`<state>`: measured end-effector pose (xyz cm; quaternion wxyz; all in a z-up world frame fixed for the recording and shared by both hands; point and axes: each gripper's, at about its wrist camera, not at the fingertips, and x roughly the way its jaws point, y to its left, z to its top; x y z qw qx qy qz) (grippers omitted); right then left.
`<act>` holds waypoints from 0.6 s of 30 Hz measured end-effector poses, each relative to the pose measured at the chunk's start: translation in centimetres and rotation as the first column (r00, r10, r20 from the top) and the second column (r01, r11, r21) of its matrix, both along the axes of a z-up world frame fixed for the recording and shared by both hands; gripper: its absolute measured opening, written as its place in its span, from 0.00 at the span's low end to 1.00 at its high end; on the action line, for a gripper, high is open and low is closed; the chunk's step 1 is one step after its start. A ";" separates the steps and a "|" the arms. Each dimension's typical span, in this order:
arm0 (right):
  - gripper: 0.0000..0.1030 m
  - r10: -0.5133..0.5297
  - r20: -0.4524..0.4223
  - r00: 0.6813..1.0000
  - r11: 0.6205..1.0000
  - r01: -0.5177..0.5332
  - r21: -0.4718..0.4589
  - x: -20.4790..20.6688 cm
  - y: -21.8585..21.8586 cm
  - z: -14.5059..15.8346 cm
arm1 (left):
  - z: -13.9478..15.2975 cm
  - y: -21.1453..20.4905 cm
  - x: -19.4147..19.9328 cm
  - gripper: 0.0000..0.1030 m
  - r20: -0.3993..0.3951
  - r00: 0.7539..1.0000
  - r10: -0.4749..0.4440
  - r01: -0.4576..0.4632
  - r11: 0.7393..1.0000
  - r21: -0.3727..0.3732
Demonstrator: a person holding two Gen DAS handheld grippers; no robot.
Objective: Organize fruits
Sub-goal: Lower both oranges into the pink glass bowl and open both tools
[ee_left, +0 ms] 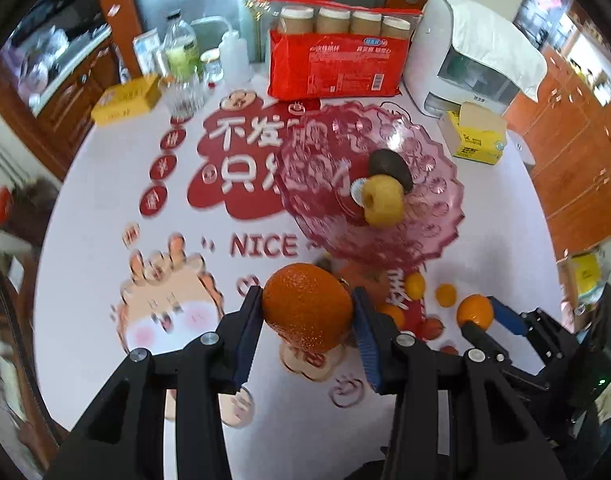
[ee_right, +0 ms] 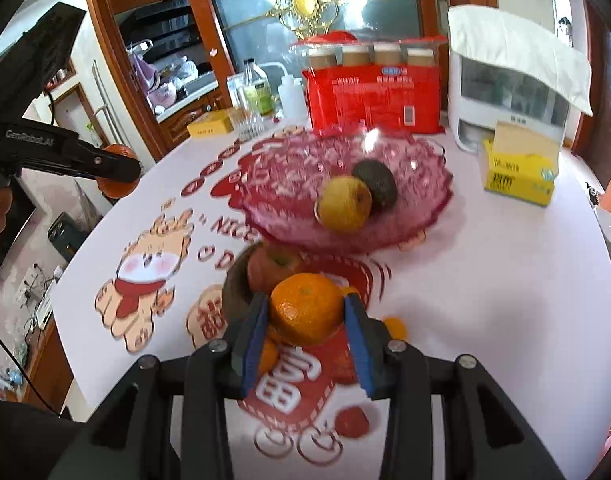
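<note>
Left wrist view: both tongs [ee_left: 307, 312] [ee_right: 305, 312] pinch oranges [ee_left: 305, 308] [ee_right: 307, 308] above a white cartoon-printed tablecloth [ee_left: 105, 220] near wooden cabinets [ee_left: 577, 152].

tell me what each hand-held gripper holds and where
Left hand-held gripper: large orange, pinched at its sides. Right hand-held gripper: smaller orange, likewise.

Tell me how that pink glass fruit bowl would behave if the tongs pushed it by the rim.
The pink bowl looks like pressed glass, so probably heavy, rigid and chip-prone. It seems to flare wide over a narrower base, so a rim push may tip it rather than slide it. The yellow fruit and dark avocado inside sit loose and would likely roll.
</note>
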<state>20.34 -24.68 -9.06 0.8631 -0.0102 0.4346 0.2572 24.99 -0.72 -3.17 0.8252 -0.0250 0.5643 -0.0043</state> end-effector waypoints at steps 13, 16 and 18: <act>0.38 -0.123 0.050 0.991 0.992 0.123 0.011 4.9 4.8 0.5 | -1.1 -0.7 7.7 0.42 -0.021 0.978 -0.207 0.207 0.977 0.049; 0.38 -0.138 0.041 0.990 0.990 0.138 0.006 5.7 5.8 -0.2 | -1.9 -0.9 8.9 0.42 -0.025 0.972 -0.232 0.233 0.971 0.043; 0.38 -0.145 0.031 0.989 0.989 0.145 0.010 6.0 6.4 -0.6 | -2.7 -1.0 9.6 0.42 -0.029 0.967 -0.253 0.254 0.966 0.038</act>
